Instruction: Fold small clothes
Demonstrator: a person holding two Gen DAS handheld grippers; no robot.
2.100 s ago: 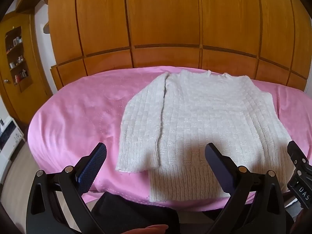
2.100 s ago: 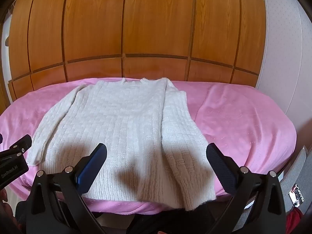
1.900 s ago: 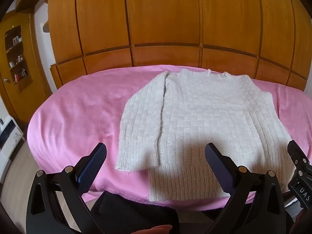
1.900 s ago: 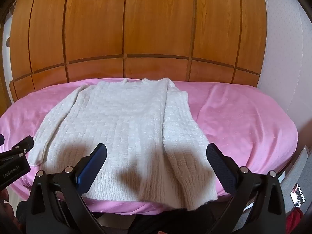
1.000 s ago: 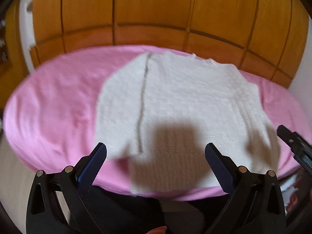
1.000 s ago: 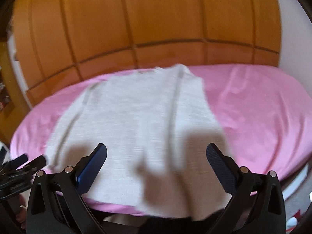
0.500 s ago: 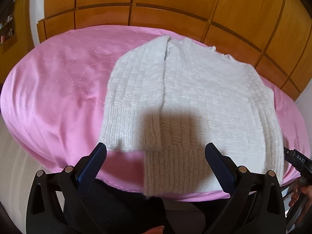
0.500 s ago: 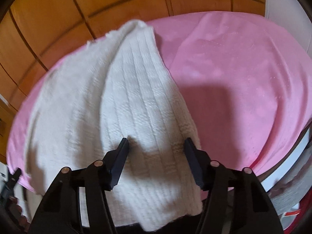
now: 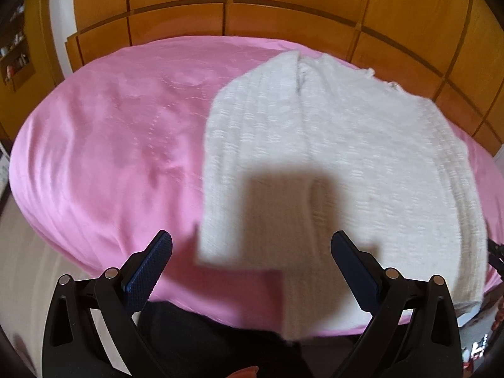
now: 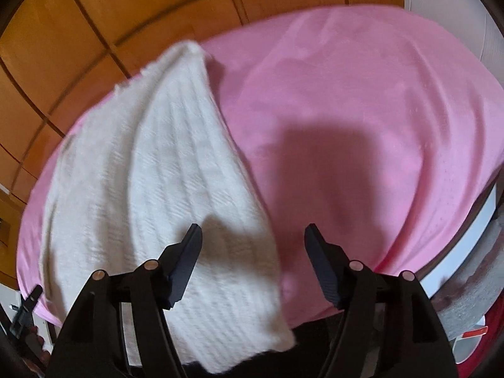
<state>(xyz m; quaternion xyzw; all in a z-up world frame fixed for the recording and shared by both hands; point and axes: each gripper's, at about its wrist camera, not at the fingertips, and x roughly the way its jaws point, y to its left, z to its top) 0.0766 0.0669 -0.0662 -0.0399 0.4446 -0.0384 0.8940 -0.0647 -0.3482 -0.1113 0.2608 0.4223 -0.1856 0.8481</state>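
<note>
Left wrist view: cream ribbed knit sweater [image 9: 330, 163] lies flat on a bed covered in pink fabric [image 9: 110, 145], hem at the near edge, one sleeve folded down along its left side. Left tongs [image 9: 251, 266] spread wide, released, hovering over the sleeve cuff and hem, grasping nothing. Orange-brown wooden panel wall [image 9: 252, 15] behind.

Right wrist view: sweater [image 10: 151, 182] fills the left half of the pink bed [image 10: 362, 110]. Right tongs [image 10: 253, 256] parted, released, straddling the sweater's right edge near the hem.
</note>
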